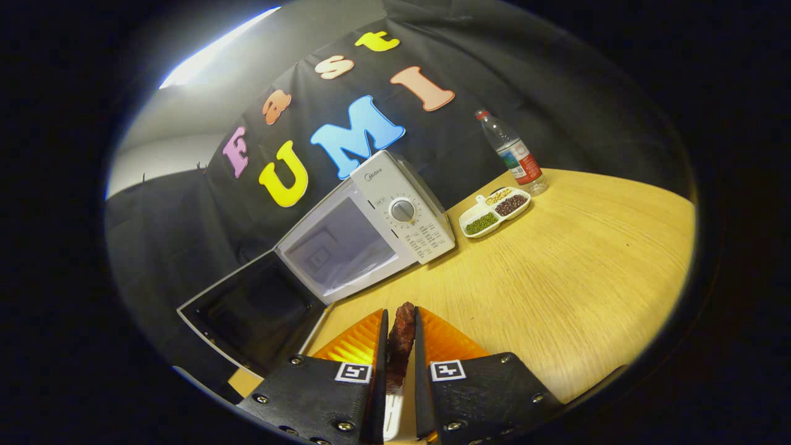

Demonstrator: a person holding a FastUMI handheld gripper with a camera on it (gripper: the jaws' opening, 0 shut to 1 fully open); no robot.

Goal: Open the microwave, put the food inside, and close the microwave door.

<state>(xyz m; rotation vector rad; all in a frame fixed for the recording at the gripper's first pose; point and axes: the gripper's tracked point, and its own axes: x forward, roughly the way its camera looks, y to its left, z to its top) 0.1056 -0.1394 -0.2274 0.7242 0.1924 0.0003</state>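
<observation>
We see the tool (400, 321) closed narrow on a dark reddish-brown piece of food (400, 343), which looks like cooked meat, though the view is too distorted to be sure. Both fingers press against the piece, one on each side, and it stands upright between them with its top end poking just past the fingertips.

Ahead of the fingers and a little to the left, we note the white microwave (377, 225) sitting on the light wooden counter (575, 278). Its door (250, 312) hangs fully open, swung out to the left of the cavity. The cavity (343, 250) is pale inside, with nothing we can make out in it. The control panel with its round dial (403, 211) lies on the side of the cavity away from the door.

Beyond the microwave, to the right, we record a white divided dish (496, 211) with three compartments: green beans or peas in one, dark reddish beans in the next, pale grains in the last. Just behind the dish stands a clear plastic water bottle (511, 151) with a red cap, near the black cloth wall (556, 93).

The food is clear of the microwave, held above the counter just short of the open cavity.
</observation>
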